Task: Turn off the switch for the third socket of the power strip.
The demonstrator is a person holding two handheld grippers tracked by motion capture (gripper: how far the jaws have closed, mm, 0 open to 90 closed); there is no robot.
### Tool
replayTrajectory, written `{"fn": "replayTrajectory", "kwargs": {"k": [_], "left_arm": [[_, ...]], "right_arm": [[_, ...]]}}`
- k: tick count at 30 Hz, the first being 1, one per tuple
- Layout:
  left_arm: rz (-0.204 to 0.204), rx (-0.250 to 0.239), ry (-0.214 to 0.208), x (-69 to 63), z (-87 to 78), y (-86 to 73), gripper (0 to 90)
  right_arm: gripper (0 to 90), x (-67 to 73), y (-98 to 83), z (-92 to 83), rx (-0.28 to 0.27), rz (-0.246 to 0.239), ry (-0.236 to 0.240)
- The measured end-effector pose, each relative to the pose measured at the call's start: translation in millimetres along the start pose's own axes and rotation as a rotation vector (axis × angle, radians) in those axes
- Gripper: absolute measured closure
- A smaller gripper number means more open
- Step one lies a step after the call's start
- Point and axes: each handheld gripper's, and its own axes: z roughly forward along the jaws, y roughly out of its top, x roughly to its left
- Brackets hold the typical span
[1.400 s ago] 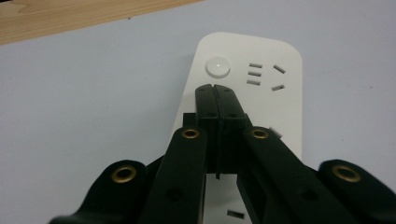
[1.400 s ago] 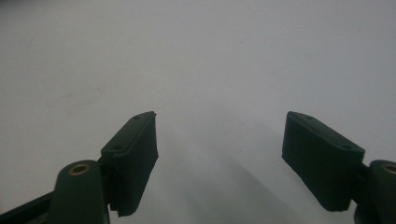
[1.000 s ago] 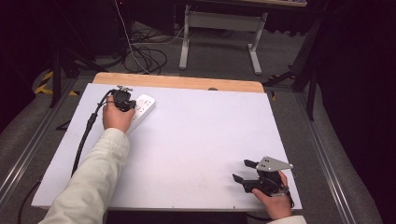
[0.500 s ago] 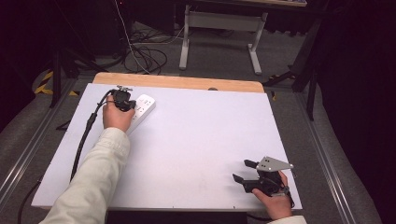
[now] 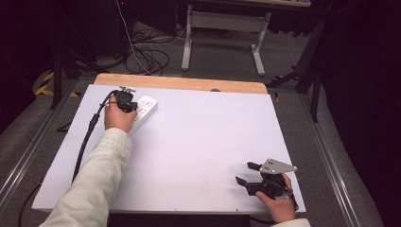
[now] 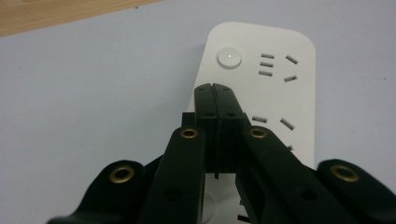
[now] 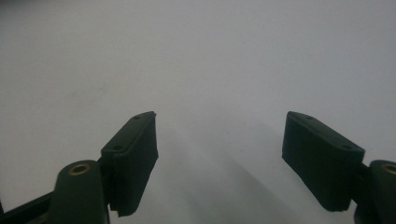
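A white power strip (image 5: 144,109) (image 6: 275,79) lies flat near the table's far left corner, with a round button (image 6: 229,57) at its far end and several socket holes. My left gripper (image 5: 126,101) (image 6: 215,87) is shut with nothing between its jaws, its tips just above the strip, close to the button. My right gripper (image 5: 247,174) (image 7: 219,140) rests at the table's near right edge, open, with bare white board between its jaws.
The white board (image 5: 208,137) covers a wooden table whose bare strip (image 5: 179,83) shows at the far edge. A black cable (image 5: 87,137) trails from the left gripper along the left side. Beyond the table stand a metal frame (image 5: 222,28) and floor cables (image 5: 146,52).
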Motion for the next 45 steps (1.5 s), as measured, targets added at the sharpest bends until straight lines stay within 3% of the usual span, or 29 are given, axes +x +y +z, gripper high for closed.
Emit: {"fn": "replayTrajectory", "kwargs": {"k": [7, 11, 13, 16, 19, 22, 31, 45], "left_arm": [[0.005, 0.007, 0.007, -1.1, -1.2, 0.3, 89.9], [0.028, 0.000, 0.017, -2.7, -4.6, 1.9, 89.7], [-0.014, 0.008, -0.042, -1.1, -6.0, 2.1, 88.0], [-0.015, -0.009, -0.055, -2.0, -8.6, 2.9, 86.9], [-0.018, -0.047, -0.075, -5.0, -18.6, 6.9, 87.4], [-0.012, -0.054, -0.087, -6.0, -23.9, 8.4, 87.3], [-0.018, -0.081, -0.097, -4.4, -45.8, 11.1, 86.9], [0.011, -0.142, -0.098, -4.1, -79.9, 11.9, 83.8]], "right_arm": [[27.3, -0.4, 0.0, -0.7, -0.002, 0.000, 0.001], [27.3, -1.0, 0.2, 0.1, -0.003, 0.004, 0.001], [27.3, -0.8, 0.8, 0.9, -0.001, 0.001, 0.002], [27.3, -0.8, 1.6, 1.6, -0.002, -0.002, 0.002], [27.3, -1.0, 2.2, 2.3, -0.002, 0.000, 0.003], [27.3, -0.9, 2.4, 2.8, -0.001, -0.003, 0.005], [27.3, -1.3, 6.3, 7.1, -0.002, -0.015, 0.011], [27.3, -10.6, 16.9, 15.8, -0.029, -0.015, 0.022]]}}
